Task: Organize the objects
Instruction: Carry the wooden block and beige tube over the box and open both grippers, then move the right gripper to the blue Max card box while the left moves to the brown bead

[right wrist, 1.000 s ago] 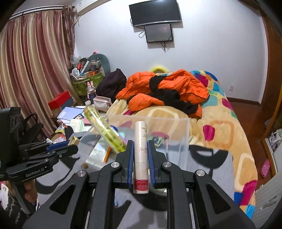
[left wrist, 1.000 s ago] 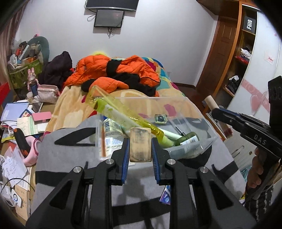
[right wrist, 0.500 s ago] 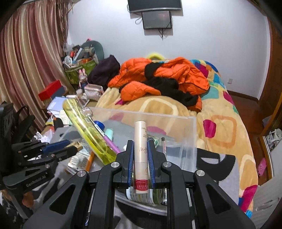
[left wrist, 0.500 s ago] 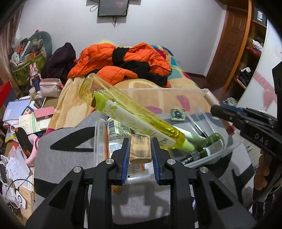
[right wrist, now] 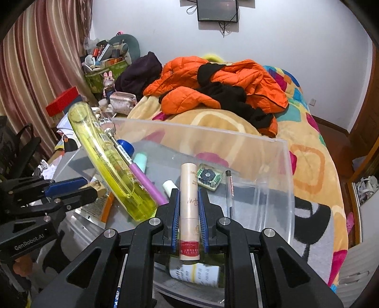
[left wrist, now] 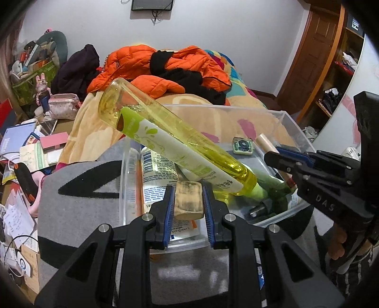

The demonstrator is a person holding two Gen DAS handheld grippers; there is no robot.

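Two grippers over one clear plastic bin (left wrist: 279,113), both loaded. Left gripper (left wrist: 188,201) clamped on a small tan block (left wrist: 188,200), held above the bin's near-left corner, close over a flat printed tube (left wrist: 157,173). Right gripper (right wrist: 189,213) clamped on a slim beige tube (right wrist: 188,199), held upright-forward over the near rim, a labelled green bottle (right wrist: 194,272) directly beneath. Long yellow bottle (left wrist: 170,139) lying diagonally, base propped above the left rim, neck down in the bin; crossing most of the left half and just beyond the left gripper's fingertips. Purple-handled pen (right wrist: 142,175) leaning alongside it. Small square patterned item (right wrist: 209,176) and a thin pen (right wrist: 229,187) on the bin floor toward the far right wall, with bare floor around them. Far wall of the bin standing high and clear of contents. Bin seated on a grey cover with black markings (left wrist: 78,196), spread over a bed with a patterned orange blanket (right wrist: 308,161). Orange jacket (right wrist: 213,80) heaped farther back. Cluttered papers and boxes (left wrist: 21,151) on the left, striped curtain (right wrist: 35,66), wall screen (right wrist: 217,9), wooden door (left wrist: 310,54) on the right.
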